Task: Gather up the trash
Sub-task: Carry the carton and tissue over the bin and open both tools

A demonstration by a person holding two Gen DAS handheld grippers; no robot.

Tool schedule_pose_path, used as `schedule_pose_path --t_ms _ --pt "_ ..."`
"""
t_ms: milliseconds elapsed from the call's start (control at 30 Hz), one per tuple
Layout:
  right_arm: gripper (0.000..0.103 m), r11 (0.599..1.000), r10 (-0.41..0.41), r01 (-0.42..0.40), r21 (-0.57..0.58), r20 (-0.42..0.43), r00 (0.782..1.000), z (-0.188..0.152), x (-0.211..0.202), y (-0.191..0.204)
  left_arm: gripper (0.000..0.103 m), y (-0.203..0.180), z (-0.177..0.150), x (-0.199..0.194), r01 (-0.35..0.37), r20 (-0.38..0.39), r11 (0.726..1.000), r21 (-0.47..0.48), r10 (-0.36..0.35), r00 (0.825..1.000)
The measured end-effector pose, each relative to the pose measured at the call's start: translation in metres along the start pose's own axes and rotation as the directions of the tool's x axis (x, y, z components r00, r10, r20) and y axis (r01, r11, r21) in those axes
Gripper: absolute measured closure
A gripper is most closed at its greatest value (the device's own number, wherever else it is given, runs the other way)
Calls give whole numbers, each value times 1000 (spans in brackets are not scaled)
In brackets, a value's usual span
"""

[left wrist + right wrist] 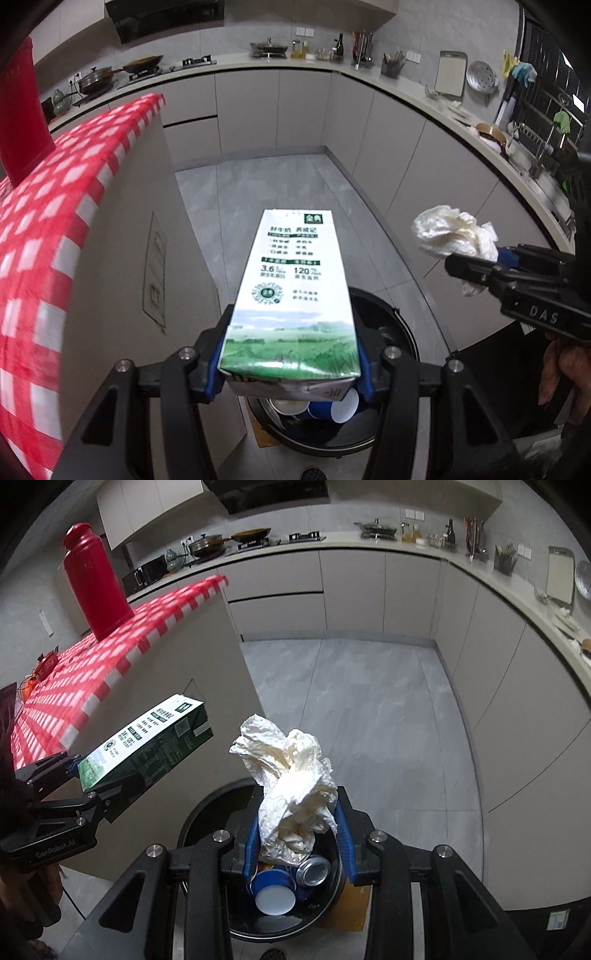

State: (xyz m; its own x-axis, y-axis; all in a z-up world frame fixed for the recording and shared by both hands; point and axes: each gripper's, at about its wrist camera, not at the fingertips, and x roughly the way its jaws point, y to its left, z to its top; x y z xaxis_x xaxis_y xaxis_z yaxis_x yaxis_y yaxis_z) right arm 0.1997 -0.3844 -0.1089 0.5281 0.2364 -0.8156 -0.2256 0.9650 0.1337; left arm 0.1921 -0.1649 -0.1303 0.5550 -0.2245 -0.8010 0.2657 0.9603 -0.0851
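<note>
My left gripper (pixel 290 354) is shut on a green and white milk carton (pixel 291 291), which sticks out forward over a black round trash bin (pixel 399 328) on the floor. The carton (pixel 147 746) and the left gripper (pixel 96 786) also show at the left of the right wrist view. My right gripper (pixel 299 830) is shut on a crumpled white paper towel (pixel 291 786), held above the same bin (pixel 207 812). In the left wrist view the towel (pixel 450 232) and right gripper (pixel 476 266) are at the right. Inside the bin lie blue paper cups (pixel 273 893) and a can (pixel 314 871).
A table with a red checked cloth (pixel 55 229) stands at the left, with a red canister (pixel 94 579) on it. Grey cabinets (pixel 376 587) and a countertop with pans and utensils run around the back and right. Grey floor tiles (pixel 369 709) lie beyond the bin.
</note>
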Motion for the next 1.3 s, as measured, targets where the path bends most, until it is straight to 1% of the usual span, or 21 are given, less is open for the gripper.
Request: schedule_pose_path --t_ms 167,400,600,700,767,867,933,1000,1100,1133,1167,1200,1233,1300 --pt "66 1000 10 -10 -4 -31 999 -13 16 3 47 0 -15 7 -5 -24 1000 -10 5 1000" --pt "66 1000 18 -18 2 -81 997 -34 34 5 47 -4 -34 20 7 -72 1000 -17 -9 997" --pt "65 1000 16 -17 -4 -136 991 -48 51 5 47 -8 -49 39 9 -120 1000 -8 -10 993" --pt "65 1000 11 -15 -26 -145 989 -53 57 7 47 -8 -56 45 10 -113 1000 -11 -12 993" --pt "65 999 5 -12 -51 -146 989 -58 61 9 47 -7 -61 45 8 -83 1000 -21 -10 997" --pt "65 996 -1 -11 -94 -128 992 -66 64 15 47 -6 -70 47 8 -63 1000 -23 -10 998" --pt "65 995 2 -16 -103 -132 991 -71 67 16 47 -4 -77 50 3 -73 1000 -30 -6 997" --pt "65 994 7 -22 -107 -139 990 -77 71 17 47 -1 -83 49 -14 -54 999 -45 11 998" --pt "65 993 10 -26 -117 -138 990 -81 74 18 47 2 -87 49 -10 -36 998 -66 8 999" --pt "62 992 9 -26 -125 -133 991 -82 75 19 45 3 -88 49 -1 -18 997 -75 -1 1000" --pt "44 991 -1 -14 -136 -113 994 -83 75 20 34 5 -91 49 -11 11 996 -87 12 1000" --pt "25 989 -26 11 -149 -96 995 -84 77 19 25 8 -93 50 -49 23 994 -98 52 998" --pt "0 988 -64 51 -149 -85 994 -85 78 16 19 10 -96 53 -61 17 992 -110 64 998" --pt "0 994 -64 56 -89 -94 993 -84 80 4 19 14 -99 56 -79 -1 990 -120 79 997"
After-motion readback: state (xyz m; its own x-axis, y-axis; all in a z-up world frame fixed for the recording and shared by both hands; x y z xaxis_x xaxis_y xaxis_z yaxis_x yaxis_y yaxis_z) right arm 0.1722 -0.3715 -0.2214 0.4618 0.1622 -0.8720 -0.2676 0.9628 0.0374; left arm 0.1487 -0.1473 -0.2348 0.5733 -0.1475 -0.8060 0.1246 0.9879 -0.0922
